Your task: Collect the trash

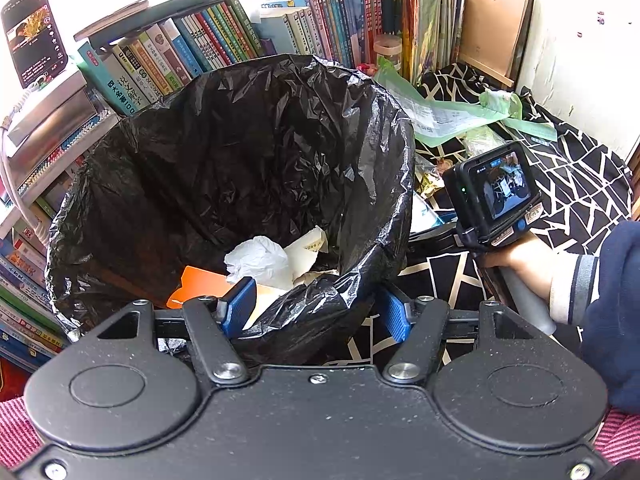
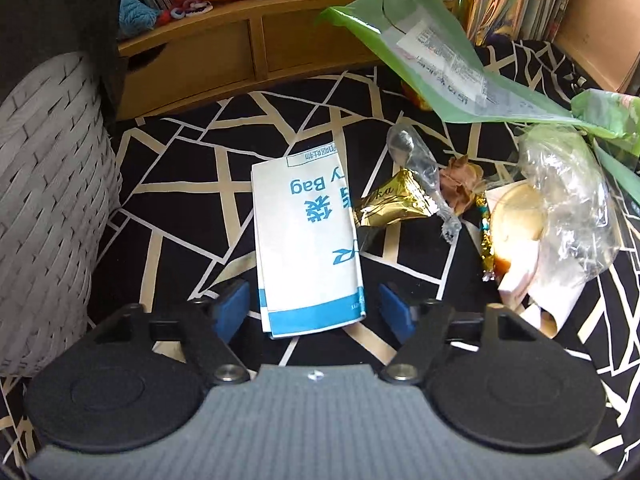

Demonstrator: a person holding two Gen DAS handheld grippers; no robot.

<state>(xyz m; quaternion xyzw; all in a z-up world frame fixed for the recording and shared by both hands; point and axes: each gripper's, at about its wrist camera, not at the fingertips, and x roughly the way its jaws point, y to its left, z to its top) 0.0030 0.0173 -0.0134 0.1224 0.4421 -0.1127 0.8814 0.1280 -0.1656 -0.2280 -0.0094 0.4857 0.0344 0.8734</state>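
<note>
A bin lined with a black bag [image 1: 240, 152] fills the left wrist view, with white crumpled paper [image 1: 260, 260] and an orange card [image 1: 200, 284] inside. My left gripper [image 1: 318, 310] is shut on the bin's near rim, one blue pad inside and one outside. In the right wrist view a white paper bag with blue print [image 2: 304, 240] lies flat on the black patterned cloth [image 2: 180, 184]. My right gripper [image 2: 314, 310] stands open astride its near end, both pads clear of it. Beside it lie a gold wrapper [image 2: 394, 200], clear plastic [image 2: 420, 168] and a brown crumpled scrap [image 2: 460, 184].
The bin's grey woven wall [image 2: 52, 200] stands at the left of the right wrist view. A green plastic bag [image 2: 432, 52] and a clear bag over a white cup [image 2: 560, 200] lie at the right. A wooden shelf [image 2: 248, 40] of books runs behind. A phone [image 1: 34, 32] stands at far left.
</note>
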